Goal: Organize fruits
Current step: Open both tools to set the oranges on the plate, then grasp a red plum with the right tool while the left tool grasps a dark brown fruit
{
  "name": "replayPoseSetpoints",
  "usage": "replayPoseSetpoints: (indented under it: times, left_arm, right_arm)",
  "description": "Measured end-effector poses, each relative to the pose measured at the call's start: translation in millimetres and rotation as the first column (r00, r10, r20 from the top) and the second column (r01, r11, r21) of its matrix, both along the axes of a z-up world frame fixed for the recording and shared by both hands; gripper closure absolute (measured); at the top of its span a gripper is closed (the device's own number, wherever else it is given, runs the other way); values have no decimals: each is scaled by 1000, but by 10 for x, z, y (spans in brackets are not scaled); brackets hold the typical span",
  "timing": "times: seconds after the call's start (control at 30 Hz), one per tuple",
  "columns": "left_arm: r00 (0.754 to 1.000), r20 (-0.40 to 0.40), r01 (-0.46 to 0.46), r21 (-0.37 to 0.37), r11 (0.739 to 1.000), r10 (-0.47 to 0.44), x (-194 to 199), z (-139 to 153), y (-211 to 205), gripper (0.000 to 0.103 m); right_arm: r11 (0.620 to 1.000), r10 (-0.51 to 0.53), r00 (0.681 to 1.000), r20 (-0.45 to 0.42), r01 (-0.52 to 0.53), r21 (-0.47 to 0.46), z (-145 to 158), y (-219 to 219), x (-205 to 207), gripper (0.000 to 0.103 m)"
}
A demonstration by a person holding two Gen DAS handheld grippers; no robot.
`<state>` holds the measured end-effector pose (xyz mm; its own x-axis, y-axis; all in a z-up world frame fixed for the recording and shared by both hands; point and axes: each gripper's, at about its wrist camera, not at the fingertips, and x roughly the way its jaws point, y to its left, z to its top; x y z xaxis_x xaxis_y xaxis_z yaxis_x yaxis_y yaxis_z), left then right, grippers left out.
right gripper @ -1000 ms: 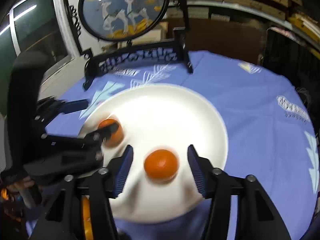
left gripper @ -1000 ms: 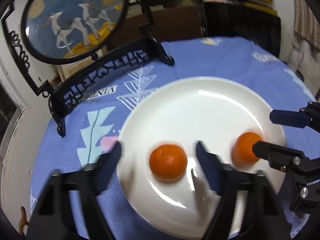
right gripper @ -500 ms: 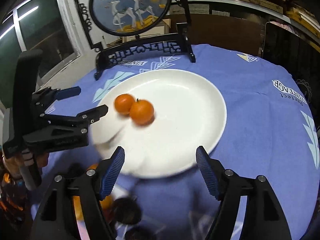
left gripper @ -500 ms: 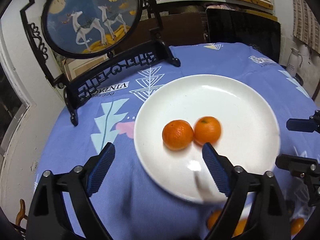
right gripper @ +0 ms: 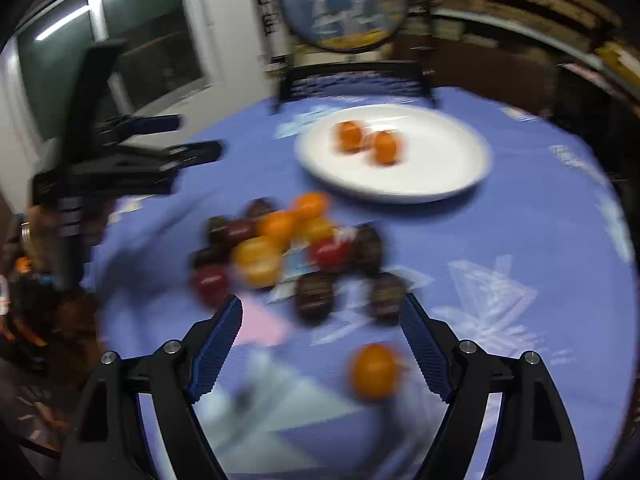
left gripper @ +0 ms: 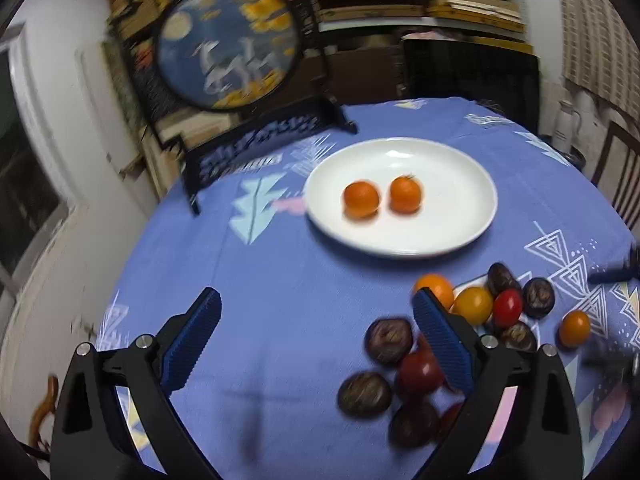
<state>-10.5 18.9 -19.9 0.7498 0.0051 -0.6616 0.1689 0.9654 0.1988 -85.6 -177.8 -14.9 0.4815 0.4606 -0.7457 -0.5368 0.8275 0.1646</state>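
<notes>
Left gripper spread wide, empty, above bare cloth. Two oranges sit on the white plate; mixed fruit pile close by. Right gripper wide, empty; lone orange between my fingers. Centre first, then close gently.

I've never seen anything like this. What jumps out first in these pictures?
Two oranges sit side by side on a white plate toward the far side of the blue tablecloth. Nearer, a heap of fruit, dark, red and orange, lies on the cloth. Both hand-held grippers, left and right, hang open and empty.
</notes>
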Motion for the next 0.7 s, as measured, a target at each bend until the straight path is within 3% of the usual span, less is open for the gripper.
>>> replayPoseSetpoints:
  times: [0.1, 0.23, 0.33, 0.37, 0.4, 0.57, 0.7]
  left_arm:
    - [998, -29, -57, -15, 998, 56, -44, -57, 181, 9]
    - [997, -30, -69, -13, 998, 69, -160, -85, 331, 9]
    - [998, -22, -57, -18, 998, 56, -265, -93, 406, 9]
    - [999, -24, -49, -23, 999, 49, -293, -95, 417, 9]
    - [999, -29, -35, -32, 999, 34, -333, -105, 421, 9]
    - [995, -69, 70, -63, 996, -75, -511, -194, 278, 9]
    - [973, -132, 181, -87, 980, -191, -637, -366, 44, 9]
  right_arm:
    - [991, 103, 991, -81, -95, 92, -114, 345, -48, 22]
    - [991, 130, 983, -133, -125, 44, -354, 721, 56, 30]
    - [992, 121, 975, -187, -114, 49, -512, 849, 186, 49]
    - [993, 116, 977, -177, -110, 45, -522, 868, 197, 63]
    - [993, 116, 979, -167, -110, 47, -519, 867, 204, 65]
    - [994, 111, 985, -134, -107, 40, -391, 648, 55, 65]
    - [999, 39, 993, -114, -35, 37, -292, 315, 22, 65]
